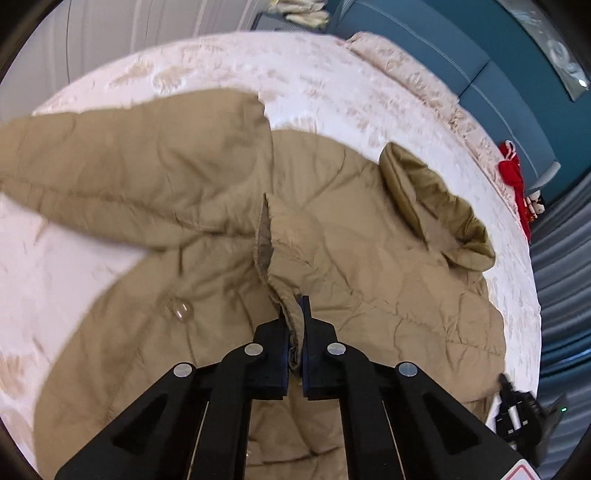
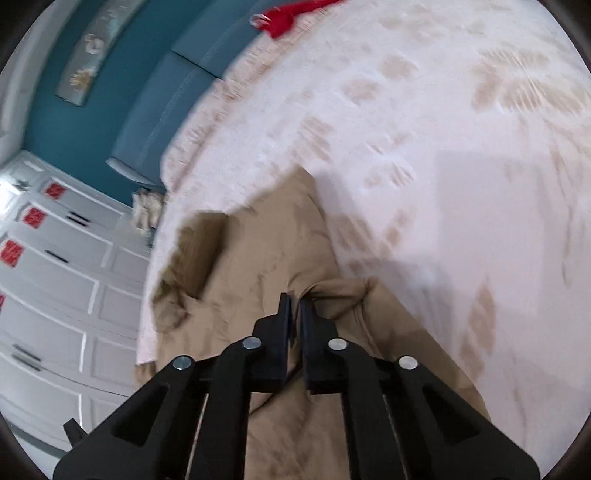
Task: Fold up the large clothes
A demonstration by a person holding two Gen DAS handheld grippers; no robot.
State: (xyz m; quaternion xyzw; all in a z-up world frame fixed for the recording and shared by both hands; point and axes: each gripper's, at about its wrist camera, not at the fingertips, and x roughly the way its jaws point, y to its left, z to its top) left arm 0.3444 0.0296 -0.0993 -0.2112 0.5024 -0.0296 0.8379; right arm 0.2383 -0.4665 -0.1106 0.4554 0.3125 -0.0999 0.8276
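Observation:
A large tan quilted coat (image 1: 351, 229) lies spread on a white patterned bedspread (image 1: 303, 81). Its hood (image 1: 436, 206) points to the right and one sleeve (image 1: 122, 173) stretches left. My left gripper (image 1: 295, 306) is shut on the coat's front edge, which stands up between the fingers. In the right wrist view the same coat (image 2: 266, 251) lies below my right gripper (image 2: 293, 302), which is shut on a fold of its fabric. The bedspread (image 2: 443, 147) fills the right side of that view.
A blue headboard (image 1: 461, 55) runs along the bed's far side. A red cloth (image 1: 513, 173) lies near the bed's edge, also seen in the right wrist view (image 2: 288, 14). White wardrobe doors (image 2: 55, 288) stand at the left. A black device (image 1: 517, 410) sits at the bed's corner.

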